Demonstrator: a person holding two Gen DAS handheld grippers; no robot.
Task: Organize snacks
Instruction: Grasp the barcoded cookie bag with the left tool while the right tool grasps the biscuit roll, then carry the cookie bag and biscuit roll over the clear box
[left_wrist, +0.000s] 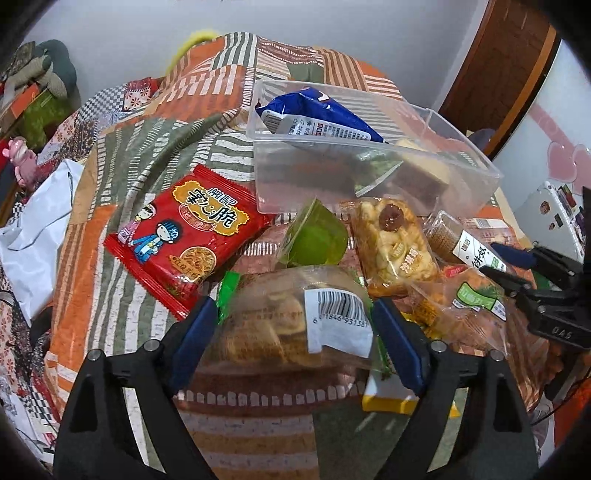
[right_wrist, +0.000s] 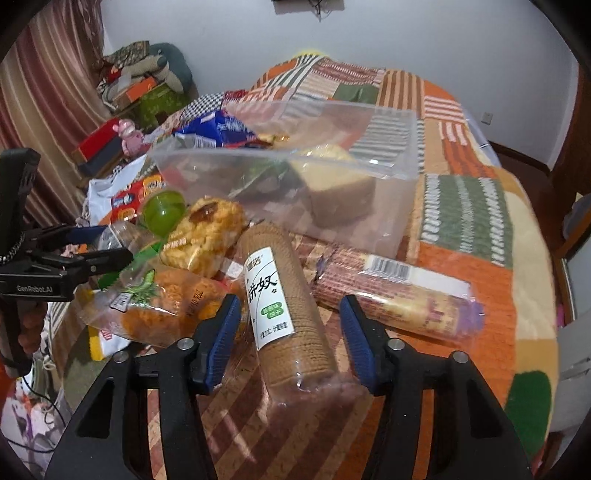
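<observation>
Both tongs are at work over the patchwork bed (right_wrist: 461, 206). My left tongs (left_wrist: 295, 332) are clamped on a clear biscuit packet (left_wrist: 291, 332) with a barcode label, blue pads pressing its two sides. My right tongs (right_wrist: 288, 336) stand apart, straddling the brown biscuit roll (right_wrist: 284, 295) with gaps at both pads. Beyond lies a clear plastic bin (left_wrist: 373, 173) holding a blue snack bag (left_wrist: 317, 114) and a sponge cake slice (right_wrist: 336, 184). On the quilt in front of the bin are a red noodle packet (left_wrist: 184, 236), a green jelly cup (left_wrist: 314, 236), a caramel puffed-rice cake (left_wrist: 395, 243), an orange-crumb packet (right_wrist: 162, 306) and a long wafer roll (right_wrist: 395, 295), all crowded together.
</observation>
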